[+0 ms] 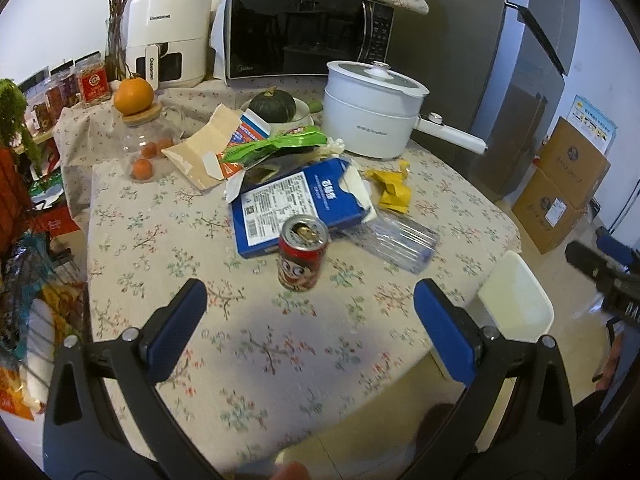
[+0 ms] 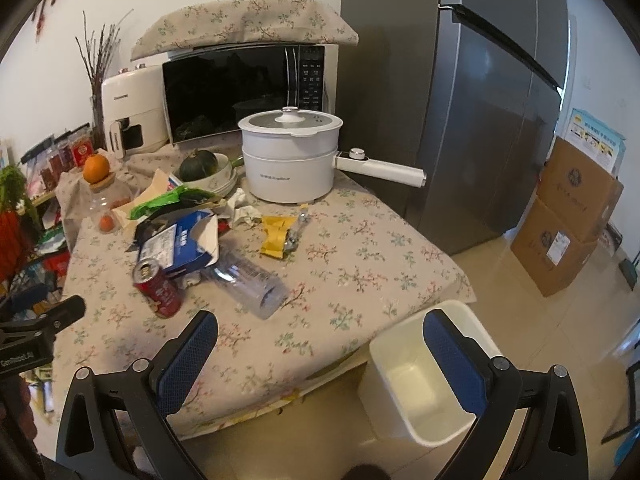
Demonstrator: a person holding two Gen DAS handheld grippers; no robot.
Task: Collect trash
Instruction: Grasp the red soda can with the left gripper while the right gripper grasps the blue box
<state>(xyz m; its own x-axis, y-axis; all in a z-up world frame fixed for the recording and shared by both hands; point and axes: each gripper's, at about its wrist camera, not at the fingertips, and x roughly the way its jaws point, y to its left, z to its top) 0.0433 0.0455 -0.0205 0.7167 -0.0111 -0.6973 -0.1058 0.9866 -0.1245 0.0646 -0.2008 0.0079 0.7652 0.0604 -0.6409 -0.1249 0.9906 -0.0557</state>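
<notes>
Both grippers wide, empty, above worktop [image 1: 160,240].
Left gripper [image 1: 310,312] faces red can [image 1: 303,254]; right gripper [image 2: 320,344] near white bin [image 2: 424,380].

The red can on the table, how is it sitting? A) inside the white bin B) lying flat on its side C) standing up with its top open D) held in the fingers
C: the red can stands on the table, with its opened top showing, and nothing grips it.
</notes>
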